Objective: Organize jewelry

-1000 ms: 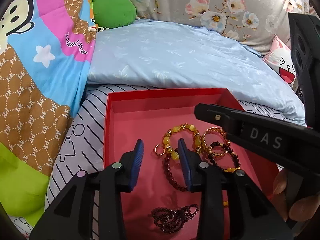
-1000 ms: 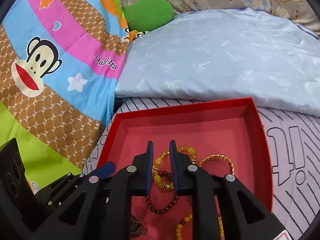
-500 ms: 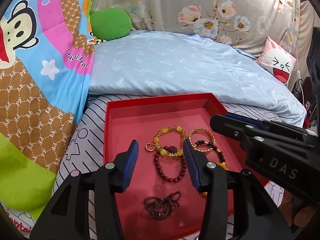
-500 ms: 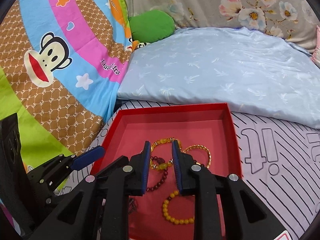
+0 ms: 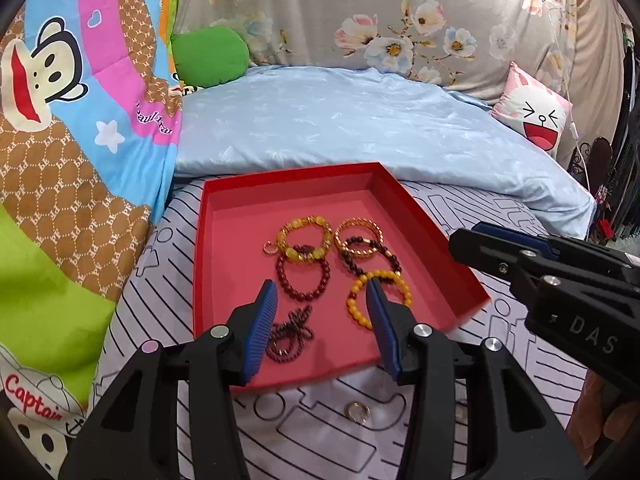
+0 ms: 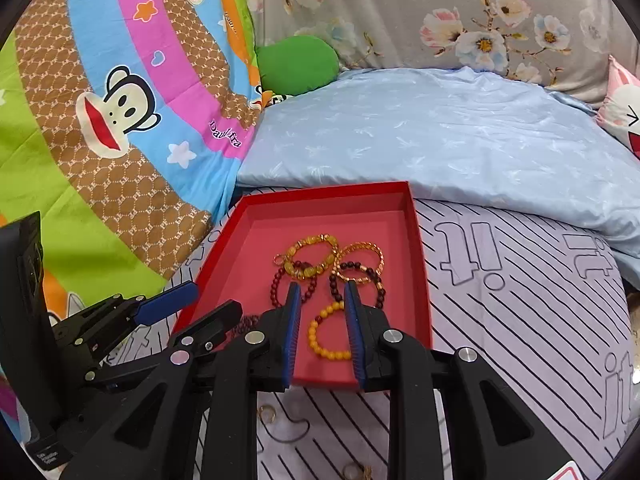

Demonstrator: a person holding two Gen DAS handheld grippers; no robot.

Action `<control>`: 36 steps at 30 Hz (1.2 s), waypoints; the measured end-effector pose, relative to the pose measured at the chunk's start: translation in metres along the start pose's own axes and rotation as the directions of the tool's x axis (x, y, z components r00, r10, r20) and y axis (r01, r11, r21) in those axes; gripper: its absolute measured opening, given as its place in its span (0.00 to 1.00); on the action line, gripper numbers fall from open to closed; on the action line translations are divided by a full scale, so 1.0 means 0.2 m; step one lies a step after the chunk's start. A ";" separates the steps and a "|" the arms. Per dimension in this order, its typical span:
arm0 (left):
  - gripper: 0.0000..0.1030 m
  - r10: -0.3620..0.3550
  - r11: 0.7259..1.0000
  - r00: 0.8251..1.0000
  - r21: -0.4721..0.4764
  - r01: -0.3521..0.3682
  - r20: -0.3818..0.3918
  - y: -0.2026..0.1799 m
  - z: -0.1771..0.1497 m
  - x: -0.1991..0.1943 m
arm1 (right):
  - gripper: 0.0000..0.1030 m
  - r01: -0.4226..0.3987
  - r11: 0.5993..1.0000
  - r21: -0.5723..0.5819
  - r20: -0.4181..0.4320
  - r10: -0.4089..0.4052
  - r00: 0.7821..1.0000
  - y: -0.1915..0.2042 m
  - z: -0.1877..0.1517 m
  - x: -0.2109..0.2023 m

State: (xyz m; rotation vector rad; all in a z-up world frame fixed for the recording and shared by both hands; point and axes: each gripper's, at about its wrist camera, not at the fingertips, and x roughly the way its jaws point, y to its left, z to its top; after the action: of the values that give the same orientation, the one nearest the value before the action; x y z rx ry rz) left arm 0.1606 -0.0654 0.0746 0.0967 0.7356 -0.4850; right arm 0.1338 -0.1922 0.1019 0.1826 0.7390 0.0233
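Probably light, limp, slippery: pinch yellow bead bracelet (image 5: 378, 294) across its strand (left gripper (image 5: 322, 326) and right gripper (image 6: 322, 332) both spread, empty).

A home bedroom, seemingly: striped lilac bedsheet (image 5: 500, 344) underfoot, rumpled pale-blue quilt (image 5: 360, 128), bright cartoon-monkey blanket (image 5: 72, 128), grey floral pillow (image 5: 400, 24), pink laughing-face cushion (image 5: 536, 120), possibly hanging clothes at the blurred right edge.
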 end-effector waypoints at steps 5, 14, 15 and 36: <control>0.43 -0.009 1.000 1.000 -0.008 0.009 -0.009 -0.03 -0.08 -0.06 | 0.22 0.018 1.000 -0.006 0.004 -0.018 1.000 -0.01 -0.10 -0.10; 0.43 0.013 1.000 1.000 -0.022 -0.013 -0.023 -0.04 -0.26 -0.15 | 0.22 0.049 0.999 -0.022 -0.057 -0.050 0.997 -0.02 -0.38 -0.16; 0.43 0.013 1.000 1.000 -0.026 -0.014 -0.024 -0.04 -0.28 -0.16 | 0.22 0.049 0.999 -0.019 -0.065 -0.050 0.997 -0.03 -0.41 -0.16; 0.43 -0.004 0.996 0.992 -0.089 -0.007 -0.123 0.00 -0.55 -0.11 | 0.37 0.107 0.994 -0.001 -0.162 -0.106 0.981 -0.04 -0.67 0.04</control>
State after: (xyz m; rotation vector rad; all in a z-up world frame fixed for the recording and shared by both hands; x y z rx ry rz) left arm 0.0783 -0.0299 0.0077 0.0434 0.8773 -0.4467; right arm 0.0503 -0.1792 -0.0022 0.1490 0.9102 -0.0676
